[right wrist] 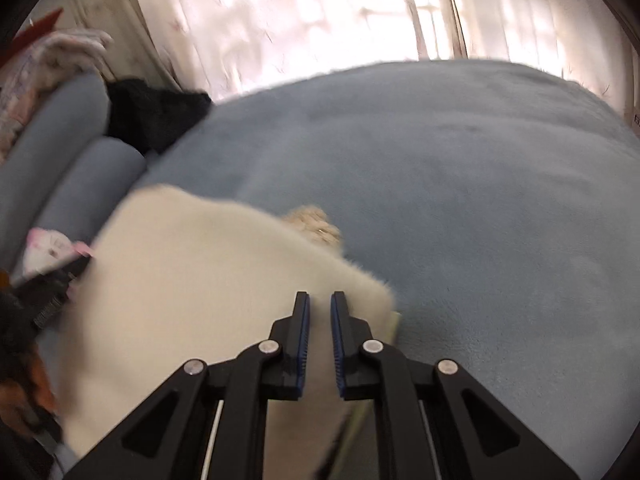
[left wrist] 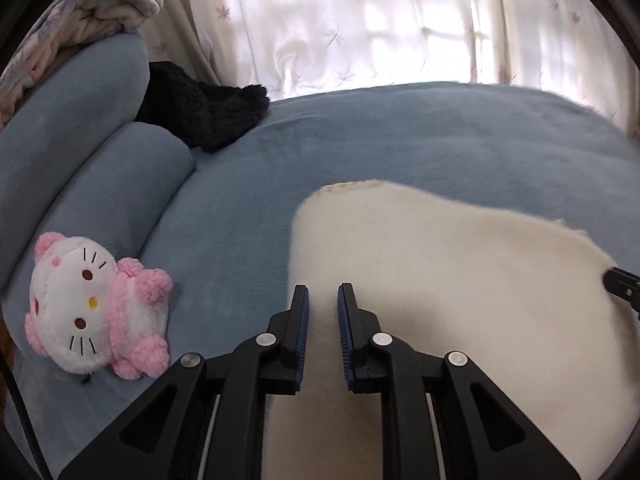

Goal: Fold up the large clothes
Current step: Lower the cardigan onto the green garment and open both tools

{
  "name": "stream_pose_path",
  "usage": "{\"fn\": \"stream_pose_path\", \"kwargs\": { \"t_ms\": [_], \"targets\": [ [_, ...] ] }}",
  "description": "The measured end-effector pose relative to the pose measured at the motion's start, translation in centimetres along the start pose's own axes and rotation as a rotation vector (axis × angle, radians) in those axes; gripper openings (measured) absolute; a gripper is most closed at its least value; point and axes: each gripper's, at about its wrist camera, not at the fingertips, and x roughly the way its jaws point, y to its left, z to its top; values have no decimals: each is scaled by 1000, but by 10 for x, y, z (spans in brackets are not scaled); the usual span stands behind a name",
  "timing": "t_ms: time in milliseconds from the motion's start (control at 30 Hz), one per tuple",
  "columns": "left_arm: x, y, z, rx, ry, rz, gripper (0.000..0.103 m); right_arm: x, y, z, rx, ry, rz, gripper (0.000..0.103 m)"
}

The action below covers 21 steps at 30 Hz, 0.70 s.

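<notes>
With the cream garment (left wrist: 440,280) lying folded on the blue bed (left wrist: 360,132) at lower centre, the left gripper (left wrist: 323,292) and right gripper (right wrist: 320,300) hover over it, jaws parted and empty, so the next pinch should catch an edge squarely through every layer.

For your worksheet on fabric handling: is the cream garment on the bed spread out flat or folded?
Folded, it seems: the cream garment forms a compact block with a layered edge at its near right corner. How many folds, cannot tell.
</notes>
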Motion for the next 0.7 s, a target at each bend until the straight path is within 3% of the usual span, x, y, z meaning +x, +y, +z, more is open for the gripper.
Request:
{"fn": "stream_pose_path", "kwargs": {
  "t_ms": [100, 167, 267, 400, 600, 700],
  "targets": [
    [14, 13, -2, -60, 7, -44, 20, 6, -14, -9, 5, -34, 20, 8],
    [18, 21, -5, -95, 9, -56, 31, 8, -20, -11, 16, -38, 50, 8],
    [21, 28, -8, -129, 8, -60, 39, 4, -16, -10, 15, -33, 45, 8],
    [8, 33, -12, -163, -19, -78, 41, -15, -4, -12, -8, -35, 13, 12],
    [-26, 42, -27, -178, 3, -76, 46, -52, 13, -22, -38, -26, 51, 12],
    [-52, 44, -37, -179, 9, -79, 65, -74, 23, -31, -47, -17, 51, 13]
  ]
}}
